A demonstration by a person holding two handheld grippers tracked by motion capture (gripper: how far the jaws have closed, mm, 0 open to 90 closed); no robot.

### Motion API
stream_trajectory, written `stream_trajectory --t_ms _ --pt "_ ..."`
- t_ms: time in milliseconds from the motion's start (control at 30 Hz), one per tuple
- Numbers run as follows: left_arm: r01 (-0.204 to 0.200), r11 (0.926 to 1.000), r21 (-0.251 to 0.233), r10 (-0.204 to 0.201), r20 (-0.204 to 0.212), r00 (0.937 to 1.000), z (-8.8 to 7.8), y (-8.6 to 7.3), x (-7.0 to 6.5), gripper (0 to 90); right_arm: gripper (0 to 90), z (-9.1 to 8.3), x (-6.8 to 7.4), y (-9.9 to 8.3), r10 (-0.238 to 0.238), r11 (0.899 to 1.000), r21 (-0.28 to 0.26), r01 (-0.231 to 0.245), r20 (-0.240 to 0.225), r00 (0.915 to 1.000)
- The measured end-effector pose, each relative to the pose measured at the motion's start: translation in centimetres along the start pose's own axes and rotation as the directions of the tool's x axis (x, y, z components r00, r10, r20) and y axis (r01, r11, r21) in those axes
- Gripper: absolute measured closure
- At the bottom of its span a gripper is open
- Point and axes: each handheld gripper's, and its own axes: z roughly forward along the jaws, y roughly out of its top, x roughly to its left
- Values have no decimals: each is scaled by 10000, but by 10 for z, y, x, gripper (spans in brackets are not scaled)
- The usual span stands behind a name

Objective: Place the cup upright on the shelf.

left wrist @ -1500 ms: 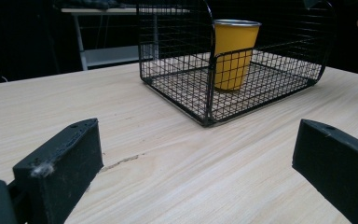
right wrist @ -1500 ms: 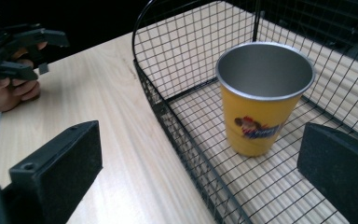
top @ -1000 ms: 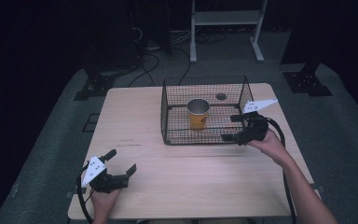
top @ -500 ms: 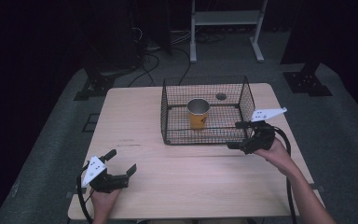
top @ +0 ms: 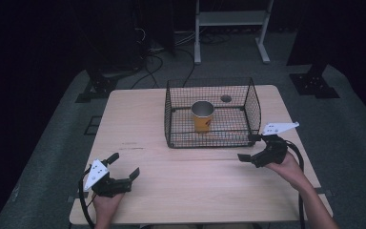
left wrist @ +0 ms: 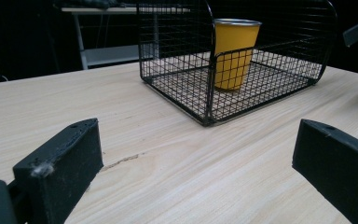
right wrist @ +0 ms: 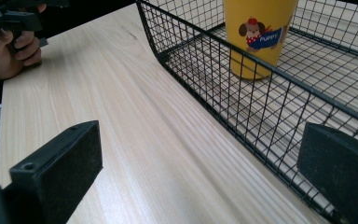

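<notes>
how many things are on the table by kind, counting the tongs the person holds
wire basket: 1
yellow cup, standing upright inside the basket: 1
tongs, both open and holding nothing, left tongs and right tongs: 2
total: 4

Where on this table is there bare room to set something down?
The widest bare patch is the table's left half, between the wire basket and the left gripper. Bare wood also runs along the near edge between both grippers. The basket holds one yellow cup; the right gripper crowds its front right corner.
</notes>
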Motion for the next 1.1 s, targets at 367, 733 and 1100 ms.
stream_trajectory --t_ms 367,733,1100 --pt "4 10000 -1 -4 -6 10000 0 0 -1 9 0 -9 4 -21 233 9995 -213 -229 193 9995" --pt "4 10000 -4 -4 -36 10000 0 0 -1 9 90 -22 6 -41 472 9966 -690 -448 324 9984" --pt "-14 10000 -14 14 -51 10000 0 0 -1 9 90 -31 8 -58 884 9922 -923 -841 432 9952"
